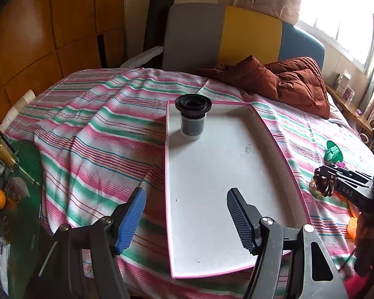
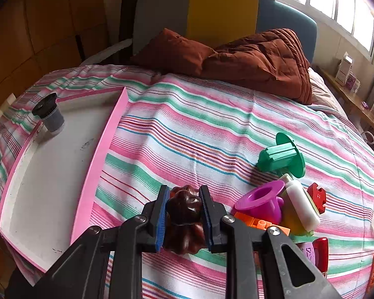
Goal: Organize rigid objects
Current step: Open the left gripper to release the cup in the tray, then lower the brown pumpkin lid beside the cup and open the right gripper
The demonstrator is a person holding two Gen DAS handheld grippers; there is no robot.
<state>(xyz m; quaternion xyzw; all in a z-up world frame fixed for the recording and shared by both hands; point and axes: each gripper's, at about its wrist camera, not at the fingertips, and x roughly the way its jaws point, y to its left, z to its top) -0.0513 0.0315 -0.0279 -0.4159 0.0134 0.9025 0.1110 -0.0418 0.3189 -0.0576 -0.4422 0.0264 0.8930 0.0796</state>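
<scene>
white letters "das" — on the right gripper (image 1: 346, 186) body.

**Tray mostly clear, toys crowded the right**

The white tray (image 1: 212, 186) lay nearly bare; only a black cup (image 1: 193, 117) stood in its far left corner; striped bed (image 2: 187, 129) between tray and toy pile (image 2: 281, 199) was free; a brown quilt (image 2: 256, 59) blocked the far end.

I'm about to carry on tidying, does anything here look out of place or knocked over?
Only the green flanged piece, tipped on its side on the striped bedspread beside the toy pile. The black cup stands upright in the tray.
</scene>
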